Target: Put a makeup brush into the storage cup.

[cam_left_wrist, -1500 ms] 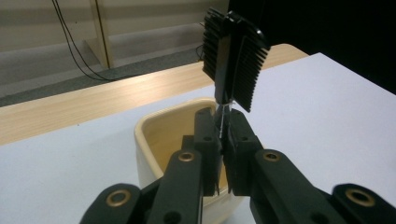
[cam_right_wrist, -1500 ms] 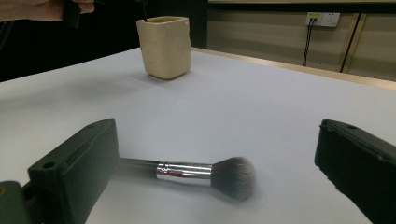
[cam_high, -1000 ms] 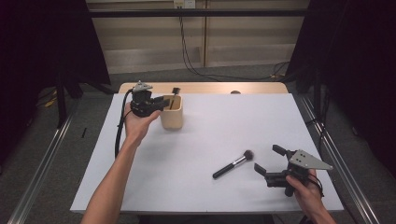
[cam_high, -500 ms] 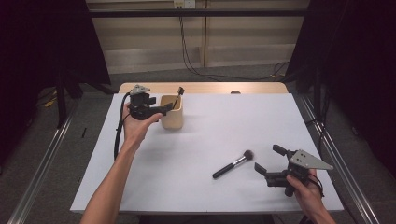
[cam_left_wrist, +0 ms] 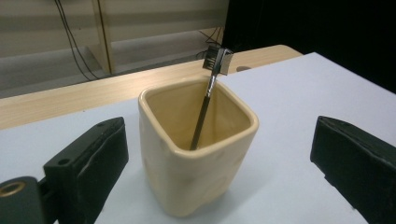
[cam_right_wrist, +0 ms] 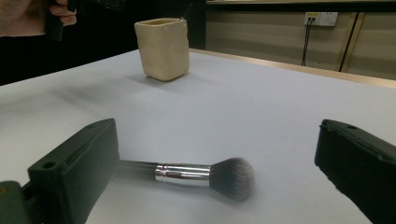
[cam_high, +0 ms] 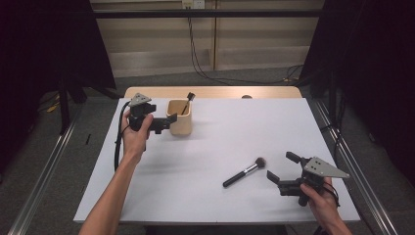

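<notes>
Left gripper (cam_high: 169, 122), jaws just opened, sat beside the cup (cam_high: 179, 117) holding my delivered brow comb (cam_high: 187, 101); right gripper (cam_high: 281, 169) gaped near the powder brush (cam_high: 244, 172), not yet collected.

Looks like a lab or some kind of recording studio setup, not anyone's home. You've got a bare white table (cam_high: 210, 147) boxed in by black curtains (cam_high: 44, 49), metal floor rails (cam_high: 44, 166), loose cables (cam_high: 195, 54) down a plain wall and a wall socket (cam_right_wrist: 320, 18).
</notes>
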The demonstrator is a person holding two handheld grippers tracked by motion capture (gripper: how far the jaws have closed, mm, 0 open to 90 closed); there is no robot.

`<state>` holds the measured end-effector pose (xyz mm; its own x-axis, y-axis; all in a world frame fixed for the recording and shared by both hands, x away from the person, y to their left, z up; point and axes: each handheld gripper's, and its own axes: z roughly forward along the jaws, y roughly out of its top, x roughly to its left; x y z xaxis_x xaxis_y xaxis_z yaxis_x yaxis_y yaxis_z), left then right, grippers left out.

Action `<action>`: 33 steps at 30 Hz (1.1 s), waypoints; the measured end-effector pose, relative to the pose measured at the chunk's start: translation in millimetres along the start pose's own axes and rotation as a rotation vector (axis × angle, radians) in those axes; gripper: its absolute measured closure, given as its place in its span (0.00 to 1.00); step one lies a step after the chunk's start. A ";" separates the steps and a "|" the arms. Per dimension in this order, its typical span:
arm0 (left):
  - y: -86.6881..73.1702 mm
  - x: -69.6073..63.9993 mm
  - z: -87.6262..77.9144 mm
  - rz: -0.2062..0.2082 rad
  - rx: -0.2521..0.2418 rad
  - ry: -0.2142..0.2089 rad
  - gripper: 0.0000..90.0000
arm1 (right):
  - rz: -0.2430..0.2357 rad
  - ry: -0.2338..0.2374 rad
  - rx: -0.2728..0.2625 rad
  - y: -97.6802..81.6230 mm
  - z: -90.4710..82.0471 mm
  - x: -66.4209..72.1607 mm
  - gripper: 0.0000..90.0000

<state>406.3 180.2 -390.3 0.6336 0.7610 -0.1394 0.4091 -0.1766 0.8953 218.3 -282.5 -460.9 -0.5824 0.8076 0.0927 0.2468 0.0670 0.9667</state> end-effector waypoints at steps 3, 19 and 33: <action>-6.2 -0.5 -3.8 0.014 -0.010 -0.011 0.05 | 0.002 0.000 0.003 -0.1 0.4 -0.2 0.00; -31.2 1.3 -25.7 0.001 -0.081 -0.015 0.05 | 0.004 -0.003 0.001 0.2 -0.4 0.0 0.00; -48.0 -11.5 -49.9 0.011 -0.070 -0.013 0.04 | 0.009 -0.012 -0.001 0.4 -0.4 0.0 0.00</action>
<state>346.6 211.0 -410.6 0.6466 0.7508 -0.1348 0.3559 -0.1405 0.9239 218.1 -282.7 -460.4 -0.5704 0.8154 0.0987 0.2517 0.0591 0.9660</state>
